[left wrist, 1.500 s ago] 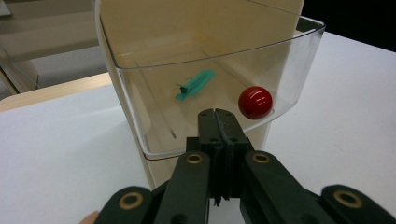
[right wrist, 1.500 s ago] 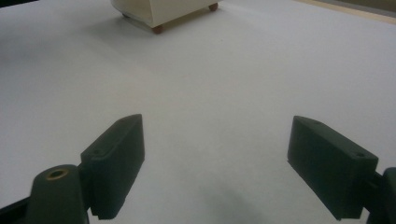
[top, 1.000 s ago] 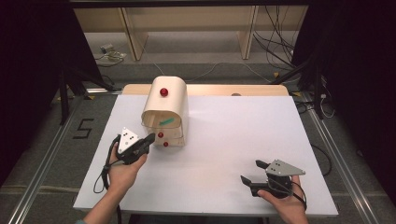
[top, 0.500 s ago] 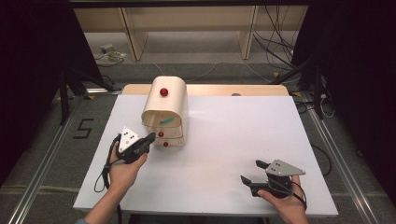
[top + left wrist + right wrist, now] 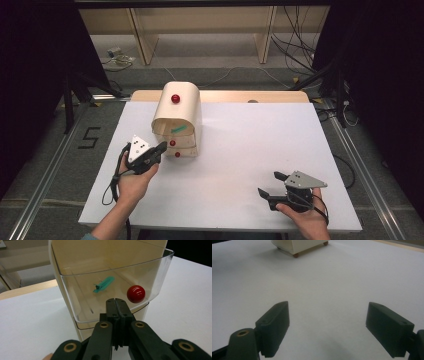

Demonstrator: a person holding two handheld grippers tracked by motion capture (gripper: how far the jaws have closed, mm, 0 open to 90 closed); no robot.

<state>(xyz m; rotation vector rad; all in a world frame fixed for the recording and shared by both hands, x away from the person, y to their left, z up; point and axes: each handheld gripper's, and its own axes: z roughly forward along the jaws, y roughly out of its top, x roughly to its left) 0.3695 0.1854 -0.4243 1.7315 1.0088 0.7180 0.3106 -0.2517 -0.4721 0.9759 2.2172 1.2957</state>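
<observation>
A: Looking at the small drawer cabinet (image 5: pixel 177 117) at the back left of the white worktop (image 5: pixel 250 165), which step would you say is in hand?

B: Working the drawers, I'd judge. The left claw (image 5: pixel 159 148) sits right at the cabinet's front, its jaws pressed together with nothing between them. In the left gripper view the closed tips rest at the rim of a clear drawer (image 5: pixel 110 290) that stands pulled out, just left of its red knob (image 5: pixel 135 293).

A: Does it have hold of the knob?

B: No. The knob is beside the tips, not between them. Whether the tips touch the drawer front I cannot tell.

A: Anything in that drawer?

B: 1 small green piece (image 5: pixel 103 284), lying on the drawer floor toward the back. What it is I cannot make out.

A: And the right claw (image 5: pixel 267 187)?

B: Resting low at the near right of the worktop, well apart from the cabinet, jaws spread wide and holding nothing.

A: So what does the next move call for?

B: Either of 2 things, as I read it: a straight push on the drawer front with the closed tips, kept level so the light cabinet doesn't slide back, or parting the jaws to go in for the green piece. For the second, the tips must clear the drawer's front wall first
</observation>
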